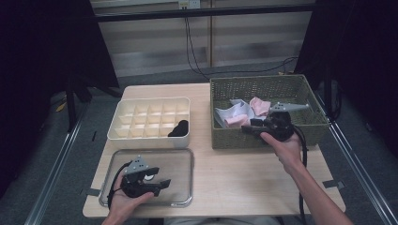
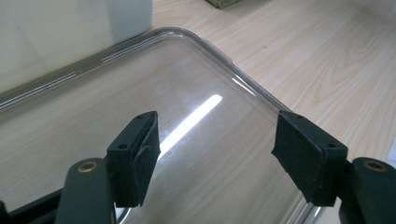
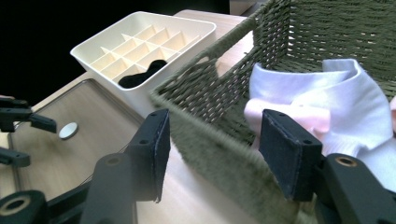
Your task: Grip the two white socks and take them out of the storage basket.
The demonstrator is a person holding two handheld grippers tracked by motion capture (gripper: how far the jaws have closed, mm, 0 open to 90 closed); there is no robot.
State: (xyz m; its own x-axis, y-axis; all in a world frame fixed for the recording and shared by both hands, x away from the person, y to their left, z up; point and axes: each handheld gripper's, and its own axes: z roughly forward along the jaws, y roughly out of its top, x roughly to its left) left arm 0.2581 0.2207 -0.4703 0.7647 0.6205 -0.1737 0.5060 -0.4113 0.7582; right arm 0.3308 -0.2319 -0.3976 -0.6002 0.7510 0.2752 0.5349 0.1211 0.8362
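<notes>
Right gripper (image 1: 248, 129) at near-left corner of woven basket (image 1: 220, 138), jaws half open, empty — next, dip over rim, pinch one pink sock (image 1: 259, 106). Left gripper (image 1: 165, 183) wide open, empty, over clear tray (image 1: 185, 201) at near left.

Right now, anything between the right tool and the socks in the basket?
Yes. In the right gripper view, the wicker basket's near wall runs between the open jaws of the right tool, with the white and pink socks behind it. The tool must clear the rim; nothing covers the socks from above.
</notes>
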